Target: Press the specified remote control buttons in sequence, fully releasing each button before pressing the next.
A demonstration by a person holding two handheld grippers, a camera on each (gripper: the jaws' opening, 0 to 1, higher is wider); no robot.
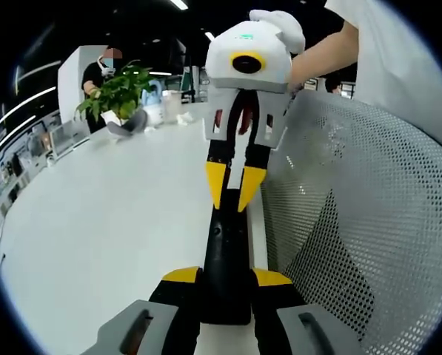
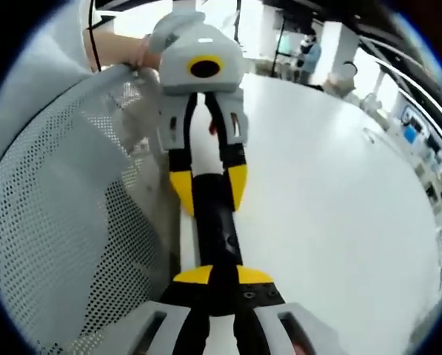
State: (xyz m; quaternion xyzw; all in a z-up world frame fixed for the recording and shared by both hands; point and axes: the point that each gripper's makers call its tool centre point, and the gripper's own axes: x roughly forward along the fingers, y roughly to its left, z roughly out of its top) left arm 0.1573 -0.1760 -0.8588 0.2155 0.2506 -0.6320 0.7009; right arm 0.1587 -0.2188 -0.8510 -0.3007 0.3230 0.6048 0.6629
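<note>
A long black remote control (image 1: 228,251) lies along the edge of the white table (image 1: 117,222). My left gripper (image 1: 226,276) is shut on its near end, one yellow-tipped finger on each side. My right gripper (image 1: 233,185) comes in from the top of the left gripper view, its yellow tips close together over the remote's far end. In the right gripper view the remote control (image 2: 217,222) runs from my right gripper (image 2: 224,275), whose tips sit nearly together on it, up to my left gripper (image 2: 208,188), which clamps the other end.
A white mesh chair back (image 1: 361,222) stands close beside the remote, also seen as the chair back (image 2: 58,222). A potted plant (image 1: 118,92) and a cup (image 1: 170,103) sit at the table's far end, with a person behind them. A white sleeve (image 1: 398,52) is above.
</note>
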